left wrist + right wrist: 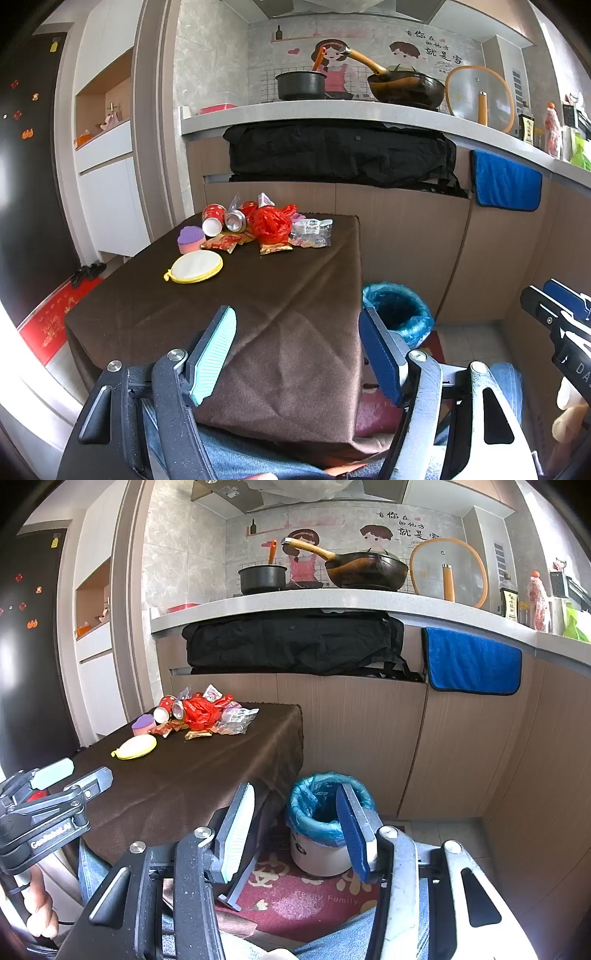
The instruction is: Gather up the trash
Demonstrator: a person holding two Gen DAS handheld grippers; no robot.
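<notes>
Low table draped in dark brown cloth (280, 295) fills centre frame. White bin lined with a blue plastic bag (325, 823) stands on the floor at its lower-right corner, mouth unobstructed. Trash heap sits at the table's far end, upper left of centre: crumpled red plastic bag (271, 225), dented silver drink can (235, 220), red paper cup (213, 220) on its side, clear wrappers (312, 232). Left gripper (297, 356) spread, empty; right gripper (295, 830) likewise. Likely best: reach far, pinch one light piece squarely (the bag crushes easily), carry low to the bin.
</notes>
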